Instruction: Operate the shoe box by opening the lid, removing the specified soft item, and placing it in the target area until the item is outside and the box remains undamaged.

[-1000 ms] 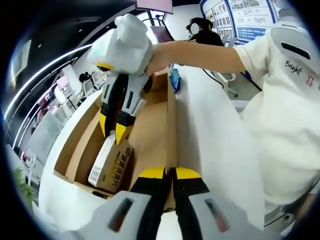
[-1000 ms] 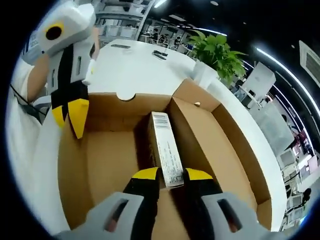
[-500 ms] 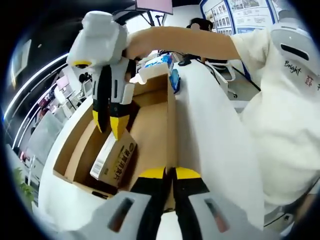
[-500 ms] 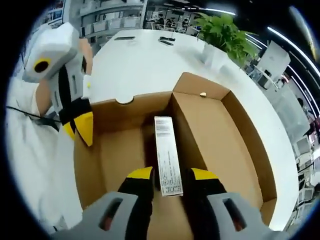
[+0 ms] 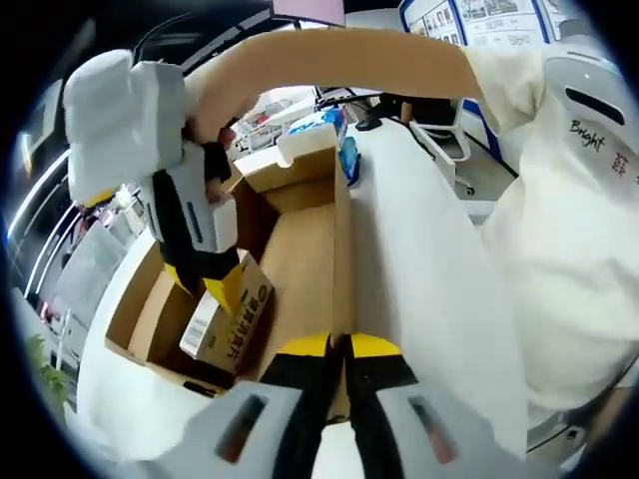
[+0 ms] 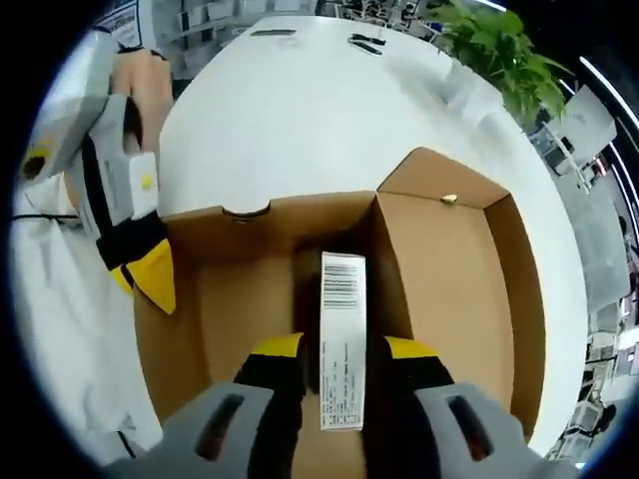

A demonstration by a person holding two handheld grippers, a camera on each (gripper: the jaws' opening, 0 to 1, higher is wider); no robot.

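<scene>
Left gripper view: the left gripper [image 5: 337,344] is pinching the side wall of the open shoe box [image 5: 300,249], jaws clenched on it. The right gripper [image 5: 222,289] is reaching into the box at the small carton [image 5: 228,324] lying inside.

Right gripper view: the right gripper [image 6: 342,349] is straddling the carton [image 6: 342,339] inside the box [image 6: 449,269], jaws apart; grip unclear. Box is sitting on a white table [image 6: 290,110].

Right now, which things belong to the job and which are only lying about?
For the job: shoe box, lid open; small carton inside it, between the right gripper jaws; left gripper, jaws shut on the box wall.

Lying about: potted plant, white table.
</scene>
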